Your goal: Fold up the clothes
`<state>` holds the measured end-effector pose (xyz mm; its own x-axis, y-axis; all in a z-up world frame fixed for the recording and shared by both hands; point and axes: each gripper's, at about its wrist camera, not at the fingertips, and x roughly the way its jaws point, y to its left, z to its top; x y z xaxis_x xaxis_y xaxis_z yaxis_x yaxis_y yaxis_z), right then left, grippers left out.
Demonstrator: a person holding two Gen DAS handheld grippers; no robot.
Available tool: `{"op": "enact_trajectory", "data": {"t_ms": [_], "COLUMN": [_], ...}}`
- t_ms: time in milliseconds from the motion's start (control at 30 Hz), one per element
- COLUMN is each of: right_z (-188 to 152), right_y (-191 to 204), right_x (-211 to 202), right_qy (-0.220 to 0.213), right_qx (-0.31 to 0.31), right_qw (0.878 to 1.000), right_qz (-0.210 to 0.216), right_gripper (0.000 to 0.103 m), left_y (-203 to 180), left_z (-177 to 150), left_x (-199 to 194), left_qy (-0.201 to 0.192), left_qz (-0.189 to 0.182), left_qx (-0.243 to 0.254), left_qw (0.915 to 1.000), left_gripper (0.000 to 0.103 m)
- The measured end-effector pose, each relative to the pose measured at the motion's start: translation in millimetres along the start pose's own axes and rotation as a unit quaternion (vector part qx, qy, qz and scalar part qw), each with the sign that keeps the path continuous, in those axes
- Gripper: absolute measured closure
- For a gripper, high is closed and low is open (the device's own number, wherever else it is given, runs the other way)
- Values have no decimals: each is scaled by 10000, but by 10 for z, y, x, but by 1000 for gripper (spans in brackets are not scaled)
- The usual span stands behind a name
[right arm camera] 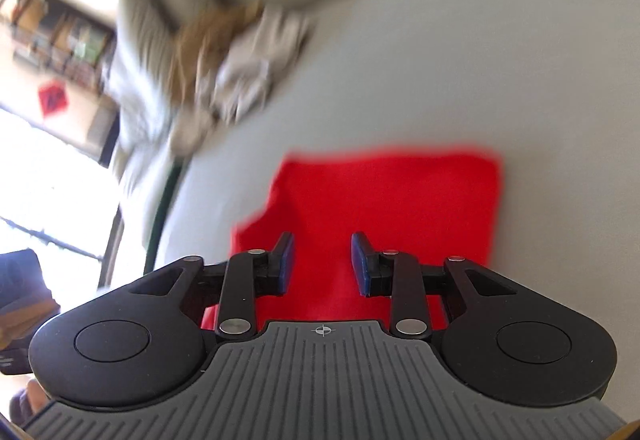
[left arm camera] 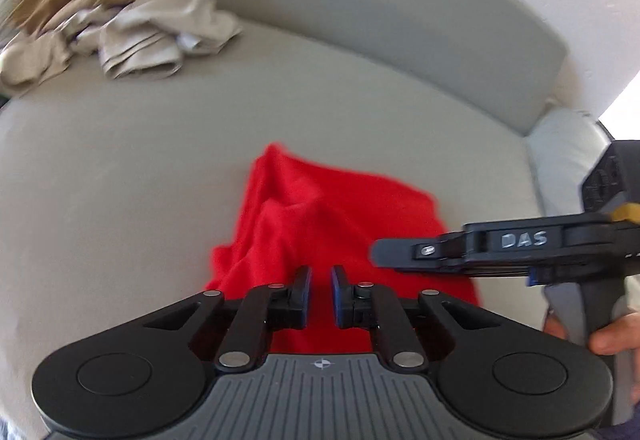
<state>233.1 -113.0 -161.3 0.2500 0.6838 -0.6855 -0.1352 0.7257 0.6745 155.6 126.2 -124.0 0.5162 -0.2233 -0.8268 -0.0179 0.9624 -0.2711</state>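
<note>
A red garment (left arm camera: pixel 320 224) lies folded but rumpled on the grey sofa seat (left arm camera: pixel 120 180). My left gripper (left arm camera: pixel 321 276) hovers over its near edge, open by a narrow gap with nothing between the pads. The right gripper (left arm camera: pixel 384 254) comes in from the right in the left wrist view, seen side-on above the red cloth. In the right wrist view the red garment (right arm camera: pixel 384 208) looks like a flat rectangle, and my right gripper (right arm camera: pixel 322 246) is open above its near part, empty.
A heap of beige and tan clothes (left arm camera: pixel 116 24) sits at the far left of the seat, blurred as the clothes heap (right arm camera: pixel 236 68) in the right wrist view. The sofa backrest (left arm camera: pixel 360 8) runs behind. A hand (left arm camera: pixel 612 336) holds the right gripper's handle. Shelves (right arm camera: pixel 60 36) stand beyond the sofa.
</note>
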Motion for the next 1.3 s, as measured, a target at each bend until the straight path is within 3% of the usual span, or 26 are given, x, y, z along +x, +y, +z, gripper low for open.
{"op": "enact_trajectory", "data": {"t_ms": [33,67,133,200,267,333,433,533,667,733,933,1000,1133,1233,1300], "right_z": [12,50,107,29,-114,-264,-603,-926,-1302,-1510,-1975,-1991,-1820,-1672,-1703], "right_y": [-92,-229,-436,-527,-521,-501,-181,192,621,769,790,768,812,857,768], "right_x": [44,13,-275,-637,-937,-1227,-1374,-1129,-628,-487,-906,-1112,-1266,-1017,-810], "right_qy": [20,-138,-893,-1423,-1559,-1639,-1485,-1026,-333,-103,418,155,-531,-537,-82], "right_qx": [199,499,878,1069,1181,1284,754,-65,-1151,-1539,-1675,-1473,-1220,-1208,-1042], "right_qw": [9998,9986,9890,9763,9734,9721,9786,9836,9719,9622,9534,9616,9713,9715,9713], "right_qz": [-19,-119,-782,-1235,-1194,-1080,-1209,-1480,-2026,-2245,-2476,-2309,-1972,-1966,-2137], "right_gripper": [80,96,93,83,81,70,66,66,65,65,61,61,60,62,61], "left_y": [117,225,331,378,451,488,371,100,-134,-95,-2,-23,-345,-492,-491], "left_z": [-37,-62,-103,-175,-287,-415,-594,-678,-756,-803,-1026,-1063,-968,-920,-960], "left_x": [-8,-80,-298,-517,-720,-885,-1026,-939,-527,-490,-959,-1102,-1090,-731,-526], "left_qy": [-68,-162,-425,-580,-572,-508,-590,-717,-239,-119,107,-133,-459,-36,436], "left_qz": [14,23,243,533,505,286,24,-216,578,758,842,639,401,574,746], "left_qx": [-271,-560,-749,-676,-810,-992,-851,-331,288,194,131,61,444,626,593], "left_qw": [9996,9983,9960,9946,9938,9934,9946,9966,9976,9969,9963,9978,9972,9964,9945], "left_gripper": [93,94,94,94,89,84,83,83,82,84,88,86,82,79,78]}}
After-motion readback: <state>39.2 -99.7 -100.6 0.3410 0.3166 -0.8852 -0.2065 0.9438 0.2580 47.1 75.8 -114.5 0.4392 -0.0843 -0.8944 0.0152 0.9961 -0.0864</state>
